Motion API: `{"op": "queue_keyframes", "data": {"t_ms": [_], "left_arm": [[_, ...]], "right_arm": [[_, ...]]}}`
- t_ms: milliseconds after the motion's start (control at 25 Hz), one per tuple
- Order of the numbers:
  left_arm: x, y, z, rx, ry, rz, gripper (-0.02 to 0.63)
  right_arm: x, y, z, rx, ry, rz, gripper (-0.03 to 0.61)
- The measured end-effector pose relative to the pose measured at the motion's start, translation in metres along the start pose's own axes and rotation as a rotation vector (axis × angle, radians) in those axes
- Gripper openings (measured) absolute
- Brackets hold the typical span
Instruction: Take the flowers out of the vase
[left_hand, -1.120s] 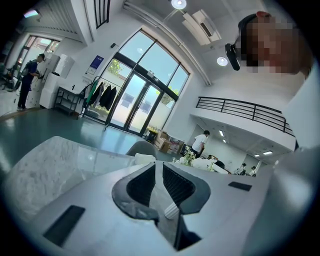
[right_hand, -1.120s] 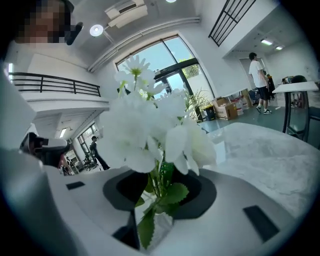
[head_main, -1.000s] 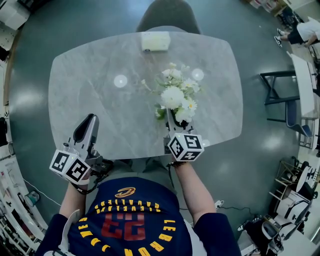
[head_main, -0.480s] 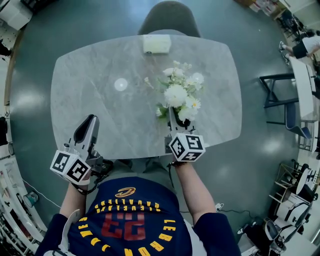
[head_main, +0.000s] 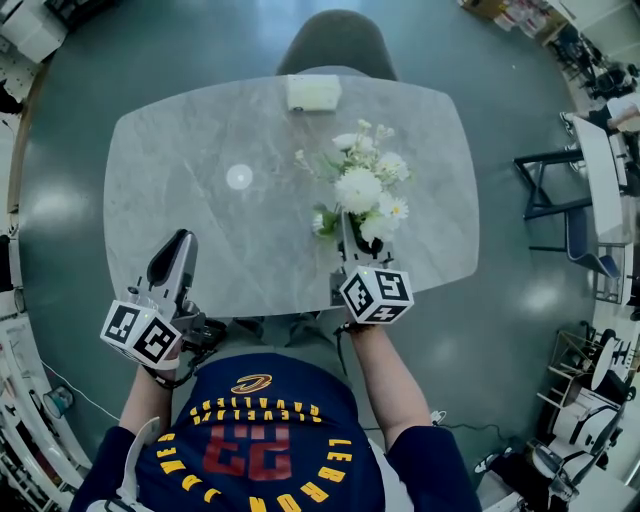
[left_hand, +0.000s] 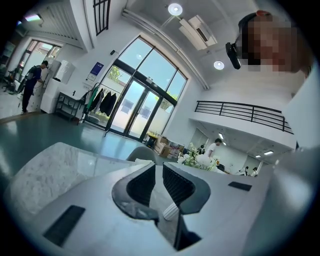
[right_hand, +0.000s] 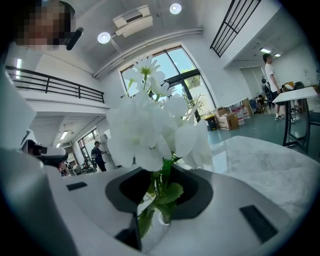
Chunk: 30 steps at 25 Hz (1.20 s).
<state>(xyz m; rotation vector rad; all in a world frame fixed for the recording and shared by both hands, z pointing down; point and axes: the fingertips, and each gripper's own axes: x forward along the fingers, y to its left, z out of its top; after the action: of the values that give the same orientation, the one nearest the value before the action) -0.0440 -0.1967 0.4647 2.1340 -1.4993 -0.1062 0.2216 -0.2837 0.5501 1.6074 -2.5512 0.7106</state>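
Gripping the flowers (head_main: 362, 190) low down with the right gripper (head_main: 345, 232), jaws just drawn closer, over the table's (head_main: 200, 200) near right. Left gripper (head_main: 179, 245) shut, empty, at the near left edge.

A grey marbled table (head_main: 190, 230) with rounded corners stands on a dark green floor (head_main: 70, 120). A pale flat box (head_main: 313, 93) lies at its 12 o'clock edge. White flowers (head_main: 362, 190) rise at about 3 o'clock from the middle. Their foot is hidden, so whether they rest on the top cannot be told. A round glint (head_main: 239, 177) shows at 9 o'clock.
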Motion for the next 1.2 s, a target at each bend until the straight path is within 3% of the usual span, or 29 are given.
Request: {"op": "queue_keyframes", "data": {"t_ms": [160, 320, 800, 1200], "left_arm": [[-0.012, 0.003, -0.003, 0.002, -0.011, 0.0, 0.049], [-0.016, -0.02, 0.005, 0.009, -0.024, 0.004, 0.049], [-0.02, -0.033, 0.012, 0.021, -0.042, 0.007, 0.049], [-0.029, -0.019, 0.017, 0.032, -0.06, 0.001, 0.049]], "right_arm": [[-0.006, 0.002, 0.002, -0.001, -0.019, -0.009, 0.11], [-0.023, -0.01, 0.029, 0.008, -0.053, -0.014, 0.11], [-0.037, -0.015, 0.076, -0.003, -0.141, -0.01, 0.104], [-0.045, 0.002, 0.095, -0.01, -0.196, -0.009, 0.1]]}}
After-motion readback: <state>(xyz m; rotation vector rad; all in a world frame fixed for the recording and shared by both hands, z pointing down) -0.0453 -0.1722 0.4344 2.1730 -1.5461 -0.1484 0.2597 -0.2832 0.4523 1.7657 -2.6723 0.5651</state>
